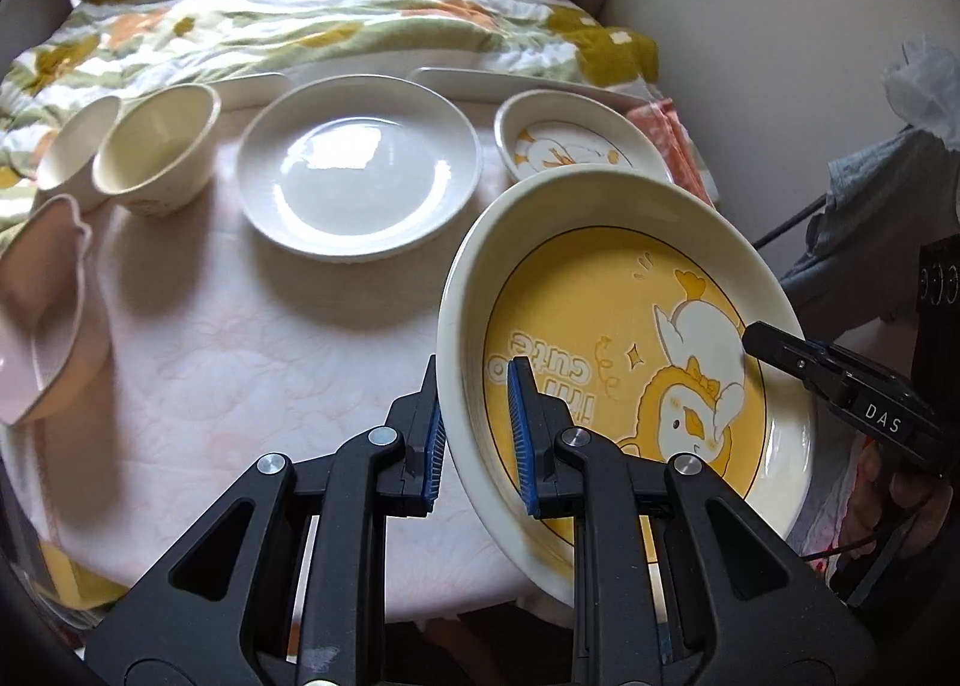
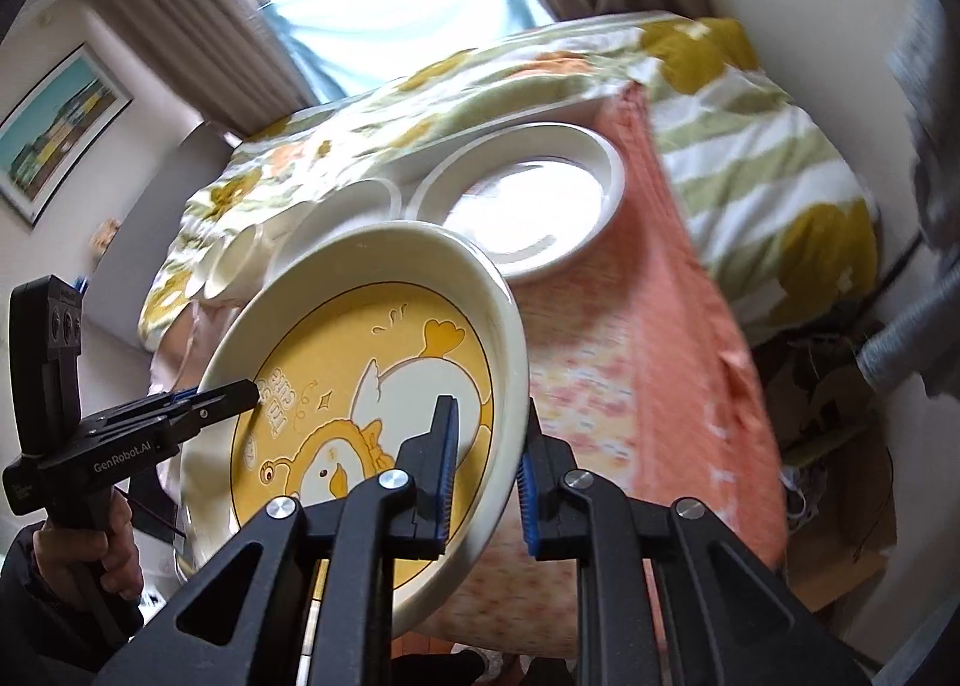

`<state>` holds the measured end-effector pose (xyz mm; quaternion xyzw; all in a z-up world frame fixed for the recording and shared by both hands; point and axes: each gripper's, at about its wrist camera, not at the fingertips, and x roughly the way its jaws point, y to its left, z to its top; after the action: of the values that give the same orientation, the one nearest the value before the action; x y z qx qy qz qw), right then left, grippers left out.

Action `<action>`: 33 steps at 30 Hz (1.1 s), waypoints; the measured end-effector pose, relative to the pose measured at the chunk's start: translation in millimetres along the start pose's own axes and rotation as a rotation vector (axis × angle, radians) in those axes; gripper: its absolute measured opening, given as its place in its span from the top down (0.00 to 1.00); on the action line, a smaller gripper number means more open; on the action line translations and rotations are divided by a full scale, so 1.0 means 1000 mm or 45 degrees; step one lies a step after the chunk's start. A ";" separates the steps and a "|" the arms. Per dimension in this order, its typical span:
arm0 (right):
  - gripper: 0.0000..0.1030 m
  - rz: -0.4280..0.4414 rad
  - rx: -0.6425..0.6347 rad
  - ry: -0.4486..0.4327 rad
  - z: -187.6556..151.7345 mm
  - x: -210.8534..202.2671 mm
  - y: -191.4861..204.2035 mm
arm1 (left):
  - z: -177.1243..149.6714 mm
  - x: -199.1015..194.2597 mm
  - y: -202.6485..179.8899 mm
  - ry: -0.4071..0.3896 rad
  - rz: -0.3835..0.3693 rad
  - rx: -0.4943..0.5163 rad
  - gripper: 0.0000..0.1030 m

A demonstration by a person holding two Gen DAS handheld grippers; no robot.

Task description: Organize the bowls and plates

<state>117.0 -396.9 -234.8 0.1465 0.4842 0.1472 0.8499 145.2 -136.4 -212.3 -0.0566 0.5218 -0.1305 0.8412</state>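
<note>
Pale pink tablecloth (image 1: 210,362) under a row of crockery: pink bowl (image 1: 42,314) far left, two cream cups (image 1: 156,146), white plate (image 1: 360,170), small duck dish (image 1: 570,146). Nearer, yellow duck plate (image 1: 630,362) lifted and tilted, left gripper (image 1: 477,434) clamped on its near rim, right gripper (image 2: 489,482) clamped on the opposite rim.

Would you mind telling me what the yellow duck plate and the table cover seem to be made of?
Yellow duck plate: probably glazed ceramic, possibly melamine; thick cream rim, glossy sheen, printed cartoon under a smooth surface. Table cover: looks like soft quilted fabric, matte pale pink, with stitched raised patterns and no shine.
</note>
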 end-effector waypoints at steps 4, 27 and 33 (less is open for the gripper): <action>0.84 0.069 -0.083 0.033 0.006 0.018 0.042 | -0.009 -0.027 0.041 -0.042 0.077 -0.081 0.84; 0.84 0.149 -0.267 0.233 -0.023 0.161 0.159 | -0.060 0.011 0.200 0.008 0.214 -0.280 0.84; 0.84 0.126 -0.259 0.253 -0.027 0.165 0.155 | -0.066 0.017 0.206 0.020 0.165 -0.338 0.83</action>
<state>157.3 -187.5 -315.3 0.0681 0.5408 0.2511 0.7999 126.4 59.0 -304.7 -0.1326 0.5437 -0.0060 0.8288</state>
